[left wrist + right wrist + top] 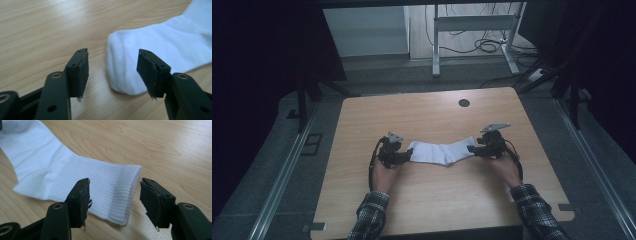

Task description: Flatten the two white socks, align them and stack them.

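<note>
A white sock [442,151] lies flat across the middle of the wooden table [427,117], toe to the left and ribbed cuff to the right. My left gripper [404,156] sits at the toe end, open; in the left gripper view the rounded toe [130,67] lies between its spread jaws. My right gripper [474,149] is at the cuff end, also open; in the right gripper view the ribbed cuff [112,190] rests between its two black jaws, untouched by the pads.
A dark round hole [464,103] is in the table near its far edge. Beyond the table stand white desk legs [436,45] with cables on the floor. Bare wood lies in front of and behind the sock.
</note>
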`<act>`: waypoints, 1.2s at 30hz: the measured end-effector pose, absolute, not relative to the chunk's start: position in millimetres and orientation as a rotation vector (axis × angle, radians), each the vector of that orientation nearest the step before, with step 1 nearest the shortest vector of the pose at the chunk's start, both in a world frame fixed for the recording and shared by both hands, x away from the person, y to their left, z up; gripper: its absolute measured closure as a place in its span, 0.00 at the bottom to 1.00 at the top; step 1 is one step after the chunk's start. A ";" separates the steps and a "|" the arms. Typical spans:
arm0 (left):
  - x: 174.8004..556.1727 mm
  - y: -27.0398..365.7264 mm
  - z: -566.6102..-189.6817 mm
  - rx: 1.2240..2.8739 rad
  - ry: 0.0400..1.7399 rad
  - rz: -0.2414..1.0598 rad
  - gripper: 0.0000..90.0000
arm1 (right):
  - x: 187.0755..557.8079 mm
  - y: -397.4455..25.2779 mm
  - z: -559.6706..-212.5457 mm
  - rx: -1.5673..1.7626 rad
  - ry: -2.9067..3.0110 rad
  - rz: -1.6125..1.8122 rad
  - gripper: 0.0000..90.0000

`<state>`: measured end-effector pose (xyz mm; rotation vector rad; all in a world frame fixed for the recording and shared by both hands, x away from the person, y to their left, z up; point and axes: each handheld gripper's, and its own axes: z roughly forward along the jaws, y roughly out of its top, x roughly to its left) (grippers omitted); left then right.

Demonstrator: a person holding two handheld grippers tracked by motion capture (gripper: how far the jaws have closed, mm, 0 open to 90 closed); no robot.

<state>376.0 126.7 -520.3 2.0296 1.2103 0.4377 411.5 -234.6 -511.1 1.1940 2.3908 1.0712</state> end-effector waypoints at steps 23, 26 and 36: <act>350.9 118.9 -500.6 2.070 1.104 0.382 0.19 | 387.6 -236.5 -492.3 1.126 2.415 1.083 0.28; 345.2 121.0 -497.0 2.068 1.095 0.388 0.17 | 383.2 -236.5 -488.5 1.104 2.419 1.076 0.25; 321.5 131.2 -486.7 2.069 1.080 0.397 0.15 | 363.1 -241.0 -479.6 1.029 2.428 1.062 0.18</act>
